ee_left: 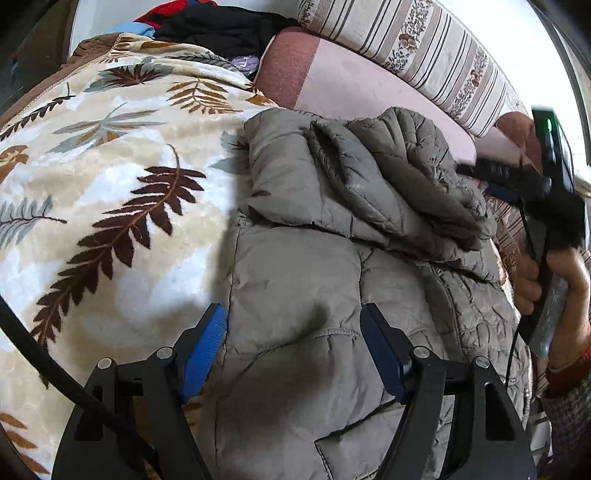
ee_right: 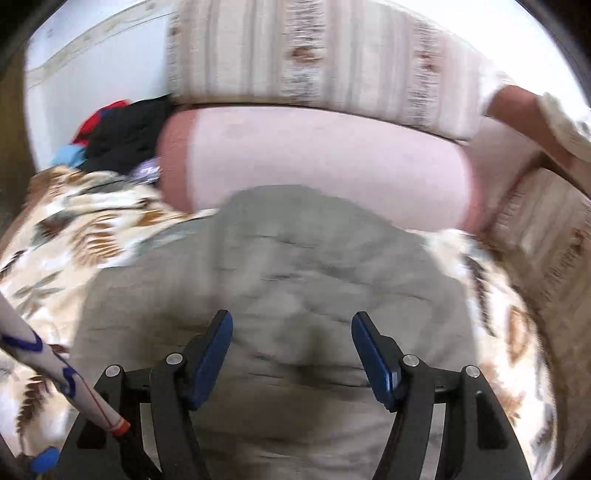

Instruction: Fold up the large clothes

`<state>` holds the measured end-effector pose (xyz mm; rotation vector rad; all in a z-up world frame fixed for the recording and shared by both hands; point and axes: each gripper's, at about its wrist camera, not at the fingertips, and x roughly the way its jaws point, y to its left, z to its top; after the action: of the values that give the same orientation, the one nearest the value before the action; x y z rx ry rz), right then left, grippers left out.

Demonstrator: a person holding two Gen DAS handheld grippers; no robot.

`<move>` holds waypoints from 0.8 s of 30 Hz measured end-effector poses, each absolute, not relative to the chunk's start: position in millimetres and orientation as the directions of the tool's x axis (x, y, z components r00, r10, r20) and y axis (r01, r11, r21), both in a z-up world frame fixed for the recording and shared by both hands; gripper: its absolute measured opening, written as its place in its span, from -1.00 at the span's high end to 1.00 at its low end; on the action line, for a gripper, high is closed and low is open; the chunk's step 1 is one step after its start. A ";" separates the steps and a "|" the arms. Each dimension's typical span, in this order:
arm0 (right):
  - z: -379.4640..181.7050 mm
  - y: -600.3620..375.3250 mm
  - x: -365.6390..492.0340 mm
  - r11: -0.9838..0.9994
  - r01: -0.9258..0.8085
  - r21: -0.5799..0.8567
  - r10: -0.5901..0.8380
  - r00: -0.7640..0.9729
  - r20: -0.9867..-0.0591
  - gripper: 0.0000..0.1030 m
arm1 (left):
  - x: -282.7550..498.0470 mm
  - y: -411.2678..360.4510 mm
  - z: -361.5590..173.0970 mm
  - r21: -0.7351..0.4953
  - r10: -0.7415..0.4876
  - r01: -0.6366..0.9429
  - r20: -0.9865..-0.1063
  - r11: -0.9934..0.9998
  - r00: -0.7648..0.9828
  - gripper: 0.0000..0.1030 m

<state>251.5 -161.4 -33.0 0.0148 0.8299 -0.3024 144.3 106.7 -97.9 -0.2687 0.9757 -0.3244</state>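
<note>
Here, one grey quilted puffer jacket (ee_left: 332,258) is seen spread on one cream fleece blanket printed with brown and grey fern leaves (ee_left: 110,184), its upper part folded back over the body in a rumpled flap. One pink cushion with a darker rust end (ee_left: 332,85) lies beyond the jacket's far edge, one striped beige bolster with flower bands (ee_left: 424,48) behind that, and a small heap of black, red and light blue clothes (ee_left: 221,26) at the far left.

The left gripper (ee_left: 295,347) is held tilted downward over the jacket's near left edge, its two blue pads standing apart with nothing pinched; the left pad hangs over the line where jacket meets blanket. The right gripper (ee_right: 291,350) is also angled down above the jacket's middle, jaws spread and gripping nothing; that view is blurred. In the left wrist view the person's right hand (ee_left: 554,288) is seen wrapped around its handle at the jacket's right side.

Bare blanket lies open to the left of the jacket, and a narrower strip to its right.
</note>
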 end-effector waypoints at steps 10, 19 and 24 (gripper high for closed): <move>-46.2 -173.0 190.3 0.967 0.236 -0.095 -0.219 0.585 -0.781 -0.44 | 144.4 108.1 -100.0 -0.359 -0.378 0.141 -0.770 0.922 0.514 -0.43; -40.9 -179.8 49.5 0.941 0.145 -0.305 -0.325 0.630 -0.705 -0.73 | 124.0 102.9 -88.9 -0.293 -0.312 0.129 -0.758 0.947 0.573 -0.43; -43.4 -233.0 14.5 0.956 0.258 -0.140 -0.273 0.606 -0.747 -0.73 | 102.1 91.6 -75.7 -0.199 -0.224 0.112 -0.750 0.974 0.623 -0.43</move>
<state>14.5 -233.0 -43.4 -0.0186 0.8667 -0.3071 102.1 91.6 -75.7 -0.1375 0.8781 -0.1935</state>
